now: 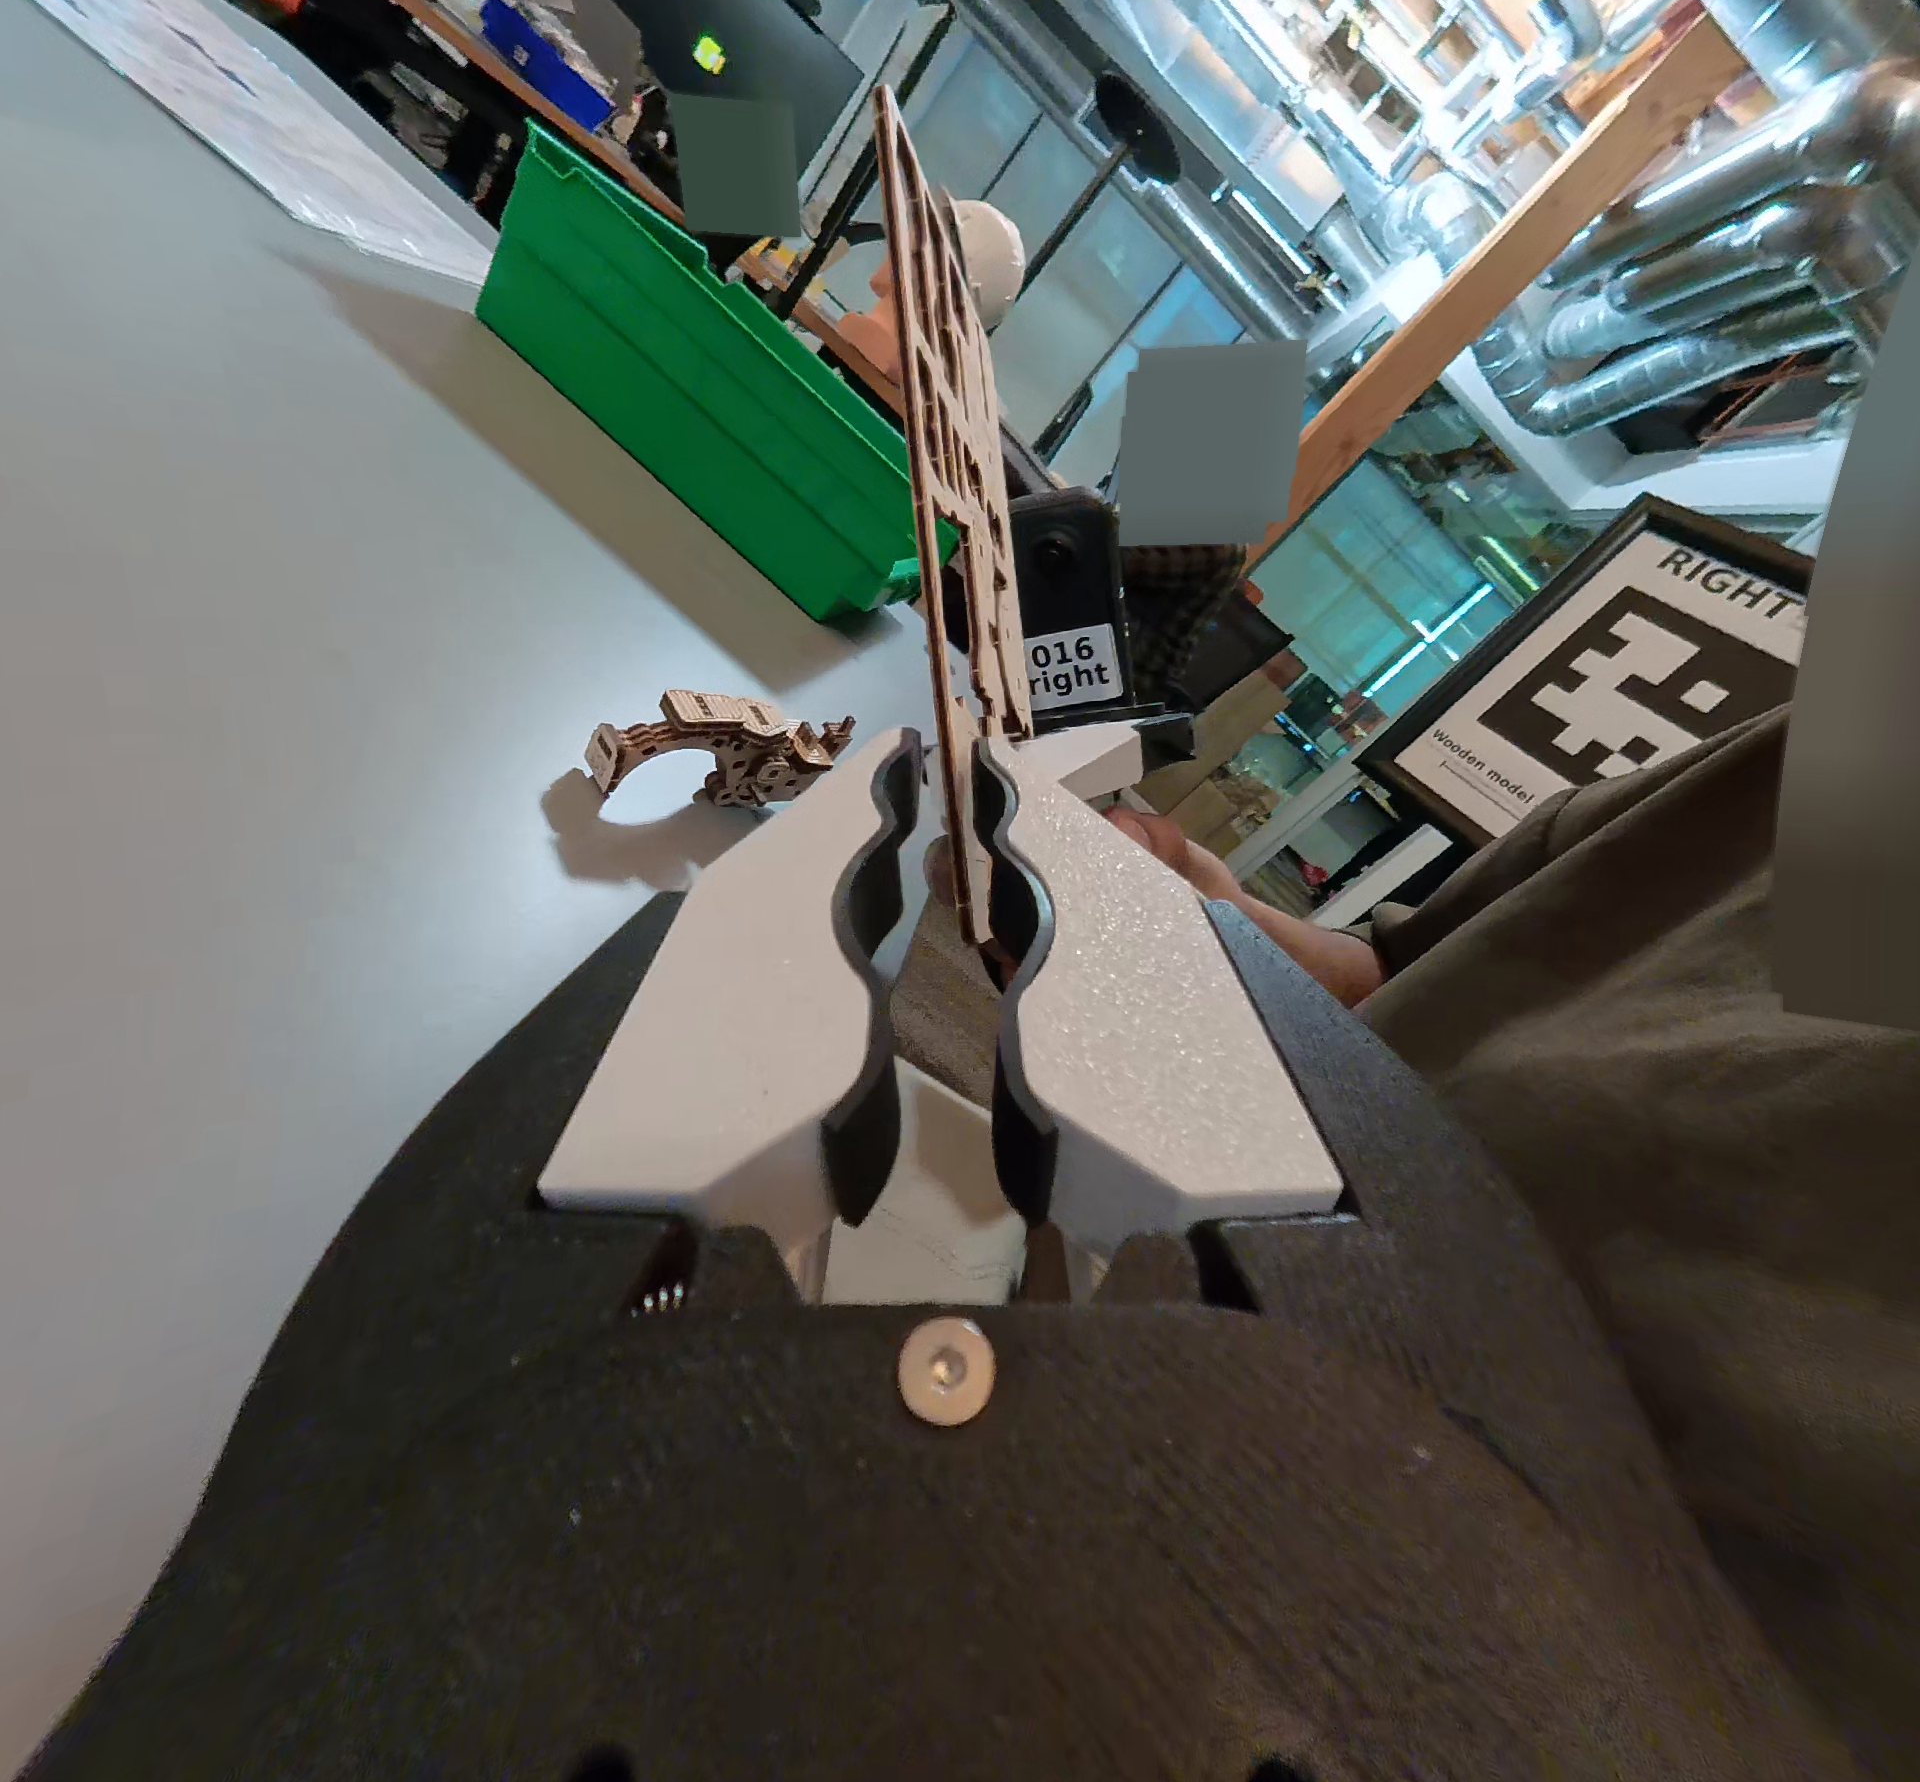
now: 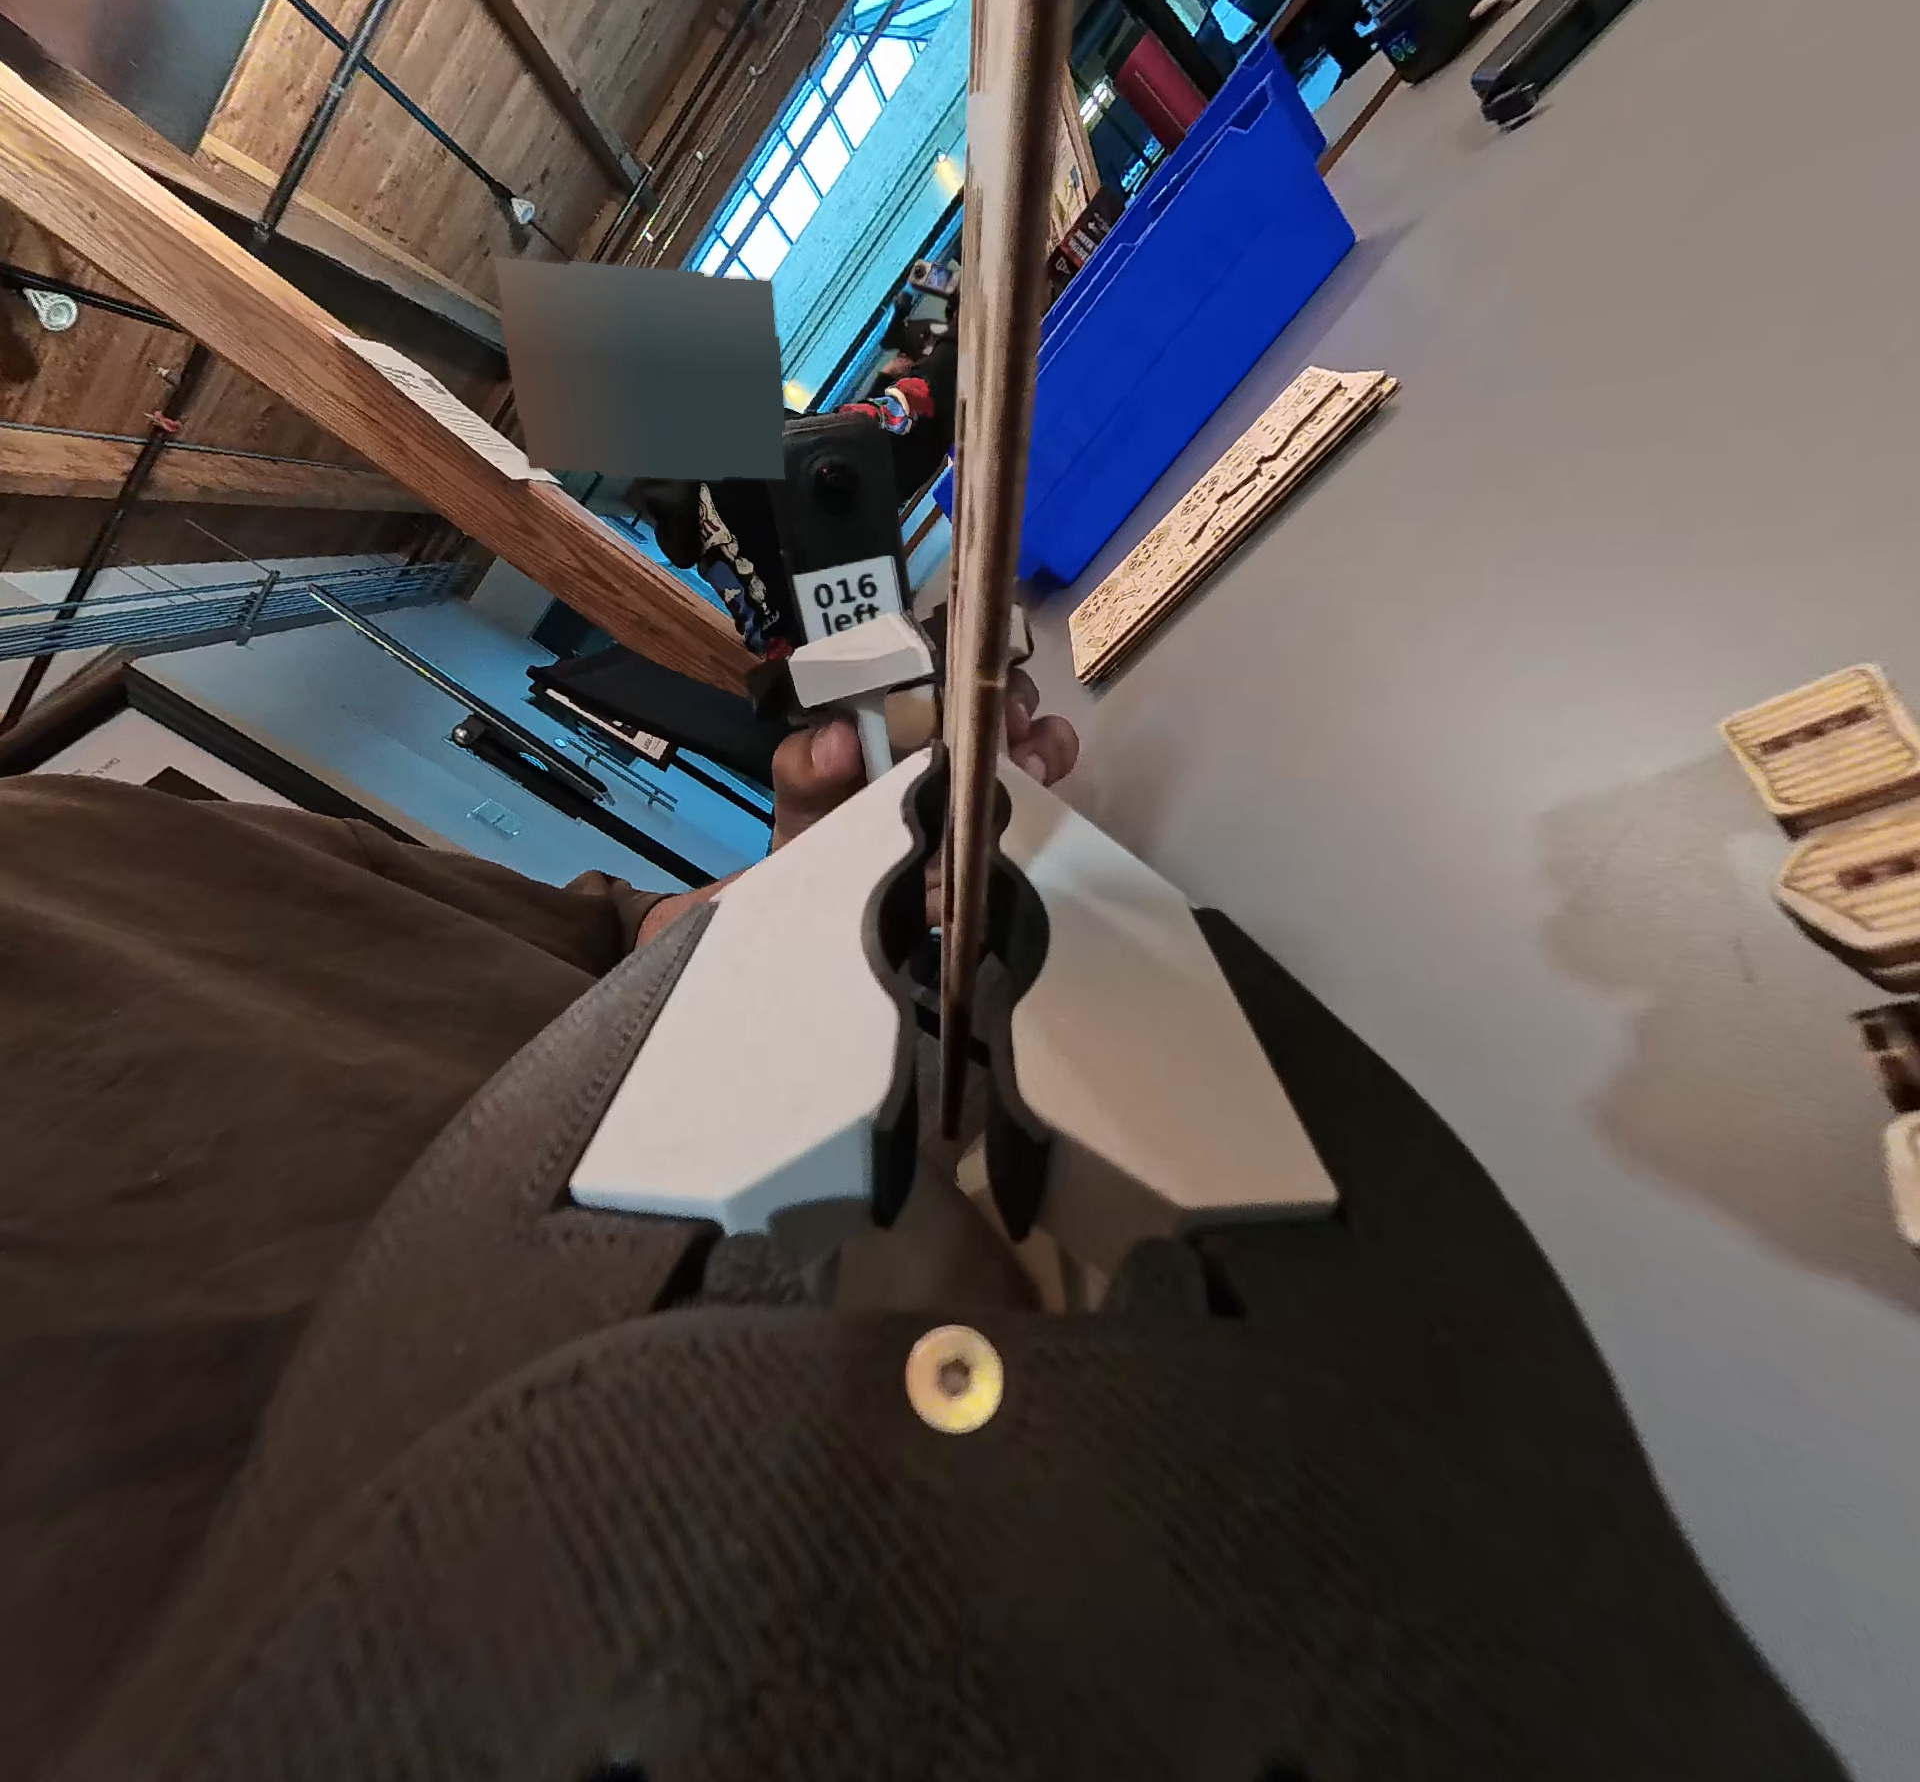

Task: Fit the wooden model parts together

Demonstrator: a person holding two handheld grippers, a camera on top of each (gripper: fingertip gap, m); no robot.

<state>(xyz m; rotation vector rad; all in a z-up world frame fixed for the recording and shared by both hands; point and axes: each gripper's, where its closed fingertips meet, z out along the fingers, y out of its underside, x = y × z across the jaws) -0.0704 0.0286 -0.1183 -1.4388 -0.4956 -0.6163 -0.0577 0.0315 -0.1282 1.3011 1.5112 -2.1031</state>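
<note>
Both wrist cameras face each other closely, sharing the edge-on wooden sheet [image 1: 951, 444].

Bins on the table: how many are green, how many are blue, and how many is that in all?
Green bin: 1
Blue bin: 1
Total: 2

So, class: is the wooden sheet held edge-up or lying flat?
Edge-up: the wooden sheet rises off the table, clamped between both the left gripper and right gripper.
</note>
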